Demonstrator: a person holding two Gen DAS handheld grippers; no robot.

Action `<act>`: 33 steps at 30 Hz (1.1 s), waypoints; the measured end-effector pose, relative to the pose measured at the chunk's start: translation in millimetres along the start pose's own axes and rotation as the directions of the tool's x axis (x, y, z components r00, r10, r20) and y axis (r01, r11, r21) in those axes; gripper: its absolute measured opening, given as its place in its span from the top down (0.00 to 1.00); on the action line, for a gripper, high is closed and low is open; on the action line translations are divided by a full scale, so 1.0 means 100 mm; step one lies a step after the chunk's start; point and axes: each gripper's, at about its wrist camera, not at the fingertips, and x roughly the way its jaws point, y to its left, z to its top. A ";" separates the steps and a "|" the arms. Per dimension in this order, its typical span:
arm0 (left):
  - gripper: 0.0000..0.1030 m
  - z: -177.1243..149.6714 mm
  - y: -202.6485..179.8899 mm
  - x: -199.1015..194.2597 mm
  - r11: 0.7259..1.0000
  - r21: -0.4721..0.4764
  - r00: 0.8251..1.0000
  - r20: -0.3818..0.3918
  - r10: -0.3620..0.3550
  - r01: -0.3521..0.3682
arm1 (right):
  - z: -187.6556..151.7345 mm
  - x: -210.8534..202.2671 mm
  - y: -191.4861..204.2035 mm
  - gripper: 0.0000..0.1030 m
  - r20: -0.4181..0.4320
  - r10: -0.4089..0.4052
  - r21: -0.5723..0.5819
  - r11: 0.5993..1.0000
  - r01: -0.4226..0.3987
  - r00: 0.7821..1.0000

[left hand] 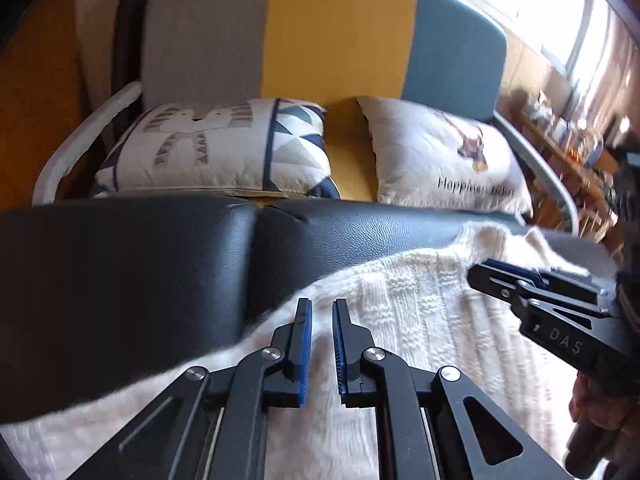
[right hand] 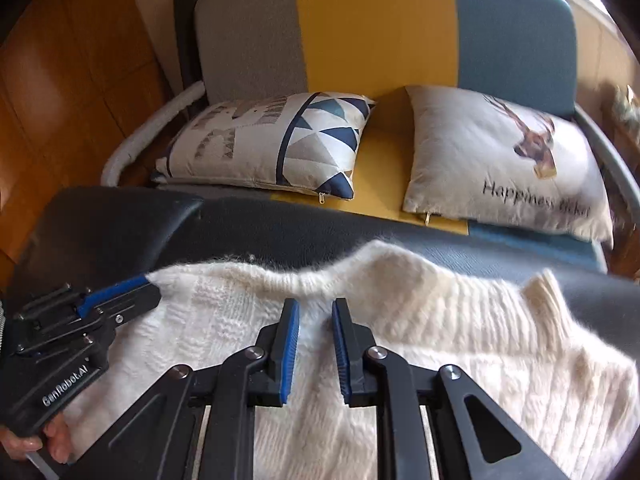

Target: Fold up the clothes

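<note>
A cream knitted sweater [left hand: 420,320] lies flat on a black leather bench [left hand: 120,272], its ribbed collar [right hand: 304,280] toward the far edge. My left gripper [left hand: 322,304] sits at the sweater's left edge, jaws nearly together with knit pinched between the blue pads. In the right wrist view the left gripper [right hand: 150,286] grips that corner of the sweater [right hand: 460,340]. My right gripper [right hand: 316,304] stands just behind the collar, its jaws a narrow slit with white knit in it. From the left wrist view the right gripper [left hand: 484,270] lies low on the shoulder area.
Behind the bench [right hand: 120,220] stands a grey, yellow and blue sofa [right hand: 376,28] with a triangle-patterned cushion [right hand: 280,144] and a deer cushion [right hand: 500,160]. A cluttered shelf [left hand: 568,136] is at the far right. Hands [right hand: 56,440] hold both gripper handles.
</note>
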 end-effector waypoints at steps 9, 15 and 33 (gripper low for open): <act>0.86 -0.95 0.61 -1.17 0.992 -0.123 1.000 0.028 0.000 0.003 | -1.09 -1.07 -0.30 0.79 -0.016 0.121 0.171 0.978 -0.117 0.993; 0.85 -1.70 0.09 -1.66 0.988 -0.066 0.990 0.025 -0.136 0.137 | -2.04 -1.75 -0.29 0.79 -0.058 0.122 0.160 0.981 -0.112 0.991; 0.85 -2.64 -0.61 -1.47 0.978 0.205 0.993 -0.105 0.046 -0.024 | -3.45 -2.36 -0.74 0.97 -0.036 0.056 0.290 0.956 -0.043 0.998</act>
